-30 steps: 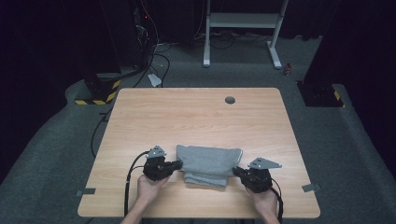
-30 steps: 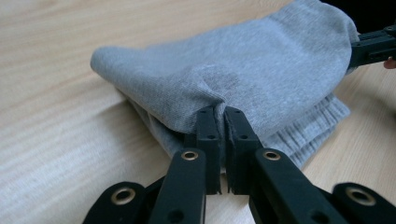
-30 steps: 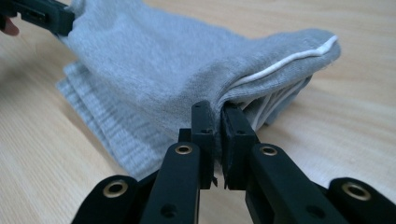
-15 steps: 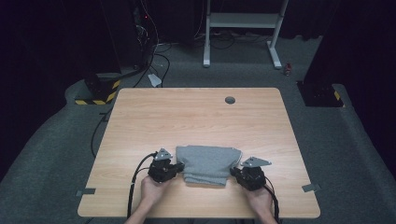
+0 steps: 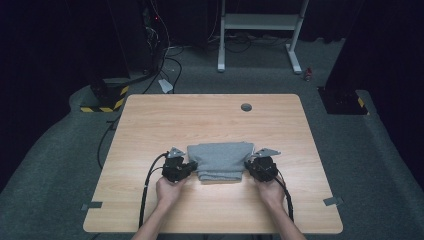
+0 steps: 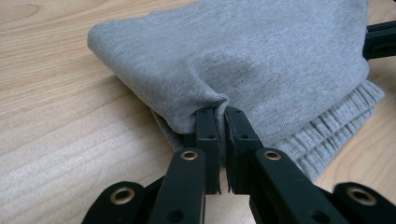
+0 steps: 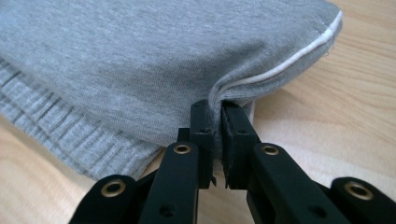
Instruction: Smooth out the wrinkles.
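Observation:
A folded grey garment [image 5: 220, 160] with a ribbed hem lies on the wooden table [image 5: 210, 120] near its front edge. My left gripper [image 5: 186, 167] is shut on the garment's left edge; in the left gripper view the grey fabric [image 6: 261, 60] bunches between the black jaws of that gripper [image 6: 222, 114]. On the other side, my right gripper [image 5: 254, 167] is shut on the right edge, and the right gripper view has the fold [image 7: 140, 60] with its white seam pinched between that gripper's tips [image 7: 217, 109]. Both hands hold the grippers from the front.
A round grey cable port [image 5: 246, 107] sits in the table's far side. Beyond the table stand a white desk frame [image 5: 260, 35], cables on the floor and a yellow-black striped block [image 5: 102, 102] at the left.
Both grippers have moved inward toward each other and slightly away from the person, carrying the garment's edges; the cloth now looks narrower and more bunched than a second ago.

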Available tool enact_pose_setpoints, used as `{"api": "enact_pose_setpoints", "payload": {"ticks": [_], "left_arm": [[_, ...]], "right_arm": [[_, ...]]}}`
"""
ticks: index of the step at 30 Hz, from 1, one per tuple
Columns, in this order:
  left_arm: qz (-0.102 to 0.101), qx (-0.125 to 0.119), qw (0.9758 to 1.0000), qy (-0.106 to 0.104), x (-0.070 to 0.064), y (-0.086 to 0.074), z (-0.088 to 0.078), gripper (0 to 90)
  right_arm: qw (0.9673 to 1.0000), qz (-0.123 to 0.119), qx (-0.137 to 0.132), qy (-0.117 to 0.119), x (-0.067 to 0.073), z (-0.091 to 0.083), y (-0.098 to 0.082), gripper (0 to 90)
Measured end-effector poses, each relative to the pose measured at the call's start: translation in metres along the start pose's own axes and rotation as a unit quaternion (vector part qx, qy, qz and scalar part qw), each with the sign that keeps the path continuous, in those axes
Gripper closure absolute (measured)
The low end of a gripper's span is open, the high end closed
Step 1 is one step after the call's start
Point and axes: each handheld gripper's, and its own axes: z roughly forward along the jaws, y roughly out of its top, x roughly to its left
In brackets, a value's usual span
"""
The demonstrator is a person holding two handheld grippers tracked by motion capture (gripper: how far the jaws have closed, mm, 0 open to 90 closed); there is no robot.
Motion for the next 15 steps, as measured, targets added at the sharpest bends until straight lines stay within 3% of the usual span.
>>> {"api": "enact_pose_setpoints", "payload": {"ticks": [7, 10, 12, 15], "left_arm": [[-0.002, -0.006, 0.9998, -0.017, 0.001, -0.002, -0.007, 83.9], [0.007, -0.004, 0.9997, -0.024, 0.0, -0.004, -0.01, 81.2], [0.02, -0.003, 0.9995, -0.025, -0.002, -0.005, -0.013, 72.7], [0.014, -0.016, 0.9991, -0.038, -0.002, -0.003, -0.021, 59.7]], "right_arm": [[0.9997, 0.016, -0.019, 0.008, 0.0, -0.01, -0.005, 81.9], [0.9995, 0.015, -0.023, 0.012, 0.002, -0.017, -0.011, 80.2], [0.9995, 0.019, -0.022, 0.013, 0.001, -0.02, -0.015, 77.3], [0.9988, 0.038, -0.022, 0.019, -0.002, -0.025, -0.021, 69.2]]}}
